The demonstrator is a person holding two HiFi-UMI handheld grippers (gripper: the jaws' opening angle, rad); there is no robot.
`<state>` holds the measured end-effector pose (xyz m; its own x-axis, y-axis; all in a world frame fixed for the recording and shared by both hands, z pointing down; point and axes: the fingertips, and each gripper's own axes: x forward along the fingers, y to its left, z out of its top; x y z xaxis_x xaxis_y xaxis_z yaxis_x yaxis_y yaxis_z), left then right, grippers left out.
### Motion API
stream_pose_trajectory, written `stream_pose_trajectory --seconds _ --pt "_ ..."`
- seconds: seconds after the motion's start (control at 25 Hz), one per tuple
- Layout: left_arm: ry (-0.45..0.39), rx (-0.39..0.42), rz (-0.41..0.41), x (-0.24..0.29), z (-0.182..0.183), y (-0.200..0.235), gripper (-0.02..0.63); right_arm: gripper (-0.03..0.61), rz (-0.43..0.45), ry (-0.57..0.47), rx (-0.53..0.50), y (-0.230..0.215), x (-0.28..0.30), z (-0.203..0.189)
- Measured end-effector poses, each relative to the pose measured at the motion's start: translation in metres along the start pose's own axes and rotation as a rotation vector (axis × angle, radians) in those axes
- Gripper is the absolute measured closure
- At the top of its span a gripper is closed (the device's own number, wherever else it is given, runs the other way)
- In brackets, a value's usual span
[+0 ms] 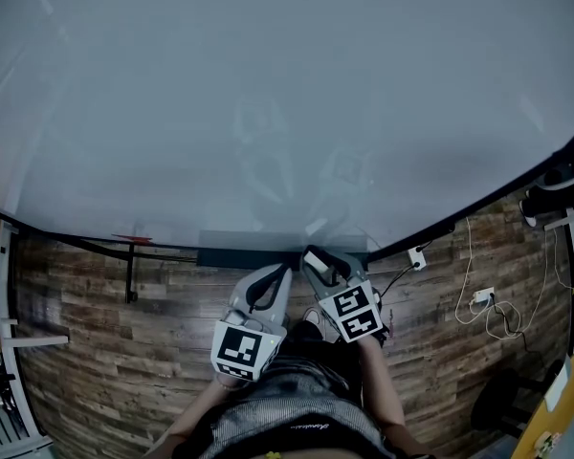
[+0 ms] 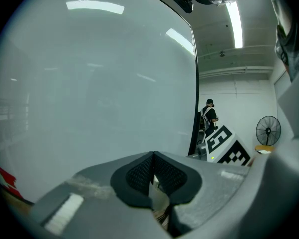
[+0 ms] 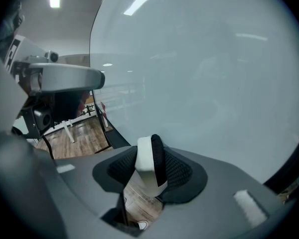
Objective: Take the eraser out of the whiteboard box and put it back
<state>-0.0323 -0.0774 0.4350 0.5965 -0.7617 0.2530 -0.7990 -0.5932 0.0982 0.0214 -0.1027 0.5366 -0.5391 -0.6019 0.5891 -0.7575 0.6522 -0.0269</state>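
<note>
- Far left of head view: wood floor [image 1: 96,333], with shelf edges cut off by the frame.
- Across the whole upper part: whiteboard [image 1: 268,94]. Small red mark [image 1: 134,240] at its lower edge, too blurred to read.
- Bottom centre of the board: dark whiteboard box [image 1: 231,257]. Inside not visible, right end hidden behind the grippers.
- Just below the box: left gripper [image 1: 285,272], fingers together with nothing between them.
- Right beside it: right gripper [image 1: 313,259], tip at the box's right end.
- Clamped on the eraser [image 3: 149,164], white body and black felt side, upright between the pads. Lower end hidden behind the jaws; barely distinguishable in head view.
- Cannot tell whether eraser touches the box.
- Right side of left gripper view: a person [image 2: 209,116] far back, small and dark, and a fan [image 2: 267,131] partly cut off by the gripper body.
- Lower right of head view: white cables [image 1: 486,304] on the floor, ends hard to trace.
</note>
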Motion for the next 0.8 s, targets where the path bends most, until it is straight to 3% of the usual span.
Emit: stream_pose_trajectory --seconds 0.8 --pt "-0.008 -0.030 -0.017 0.002 0.001 -0.006 0.612 0.417 0.006 -0.025 -0.012 -0.002 -0.007 0.000"
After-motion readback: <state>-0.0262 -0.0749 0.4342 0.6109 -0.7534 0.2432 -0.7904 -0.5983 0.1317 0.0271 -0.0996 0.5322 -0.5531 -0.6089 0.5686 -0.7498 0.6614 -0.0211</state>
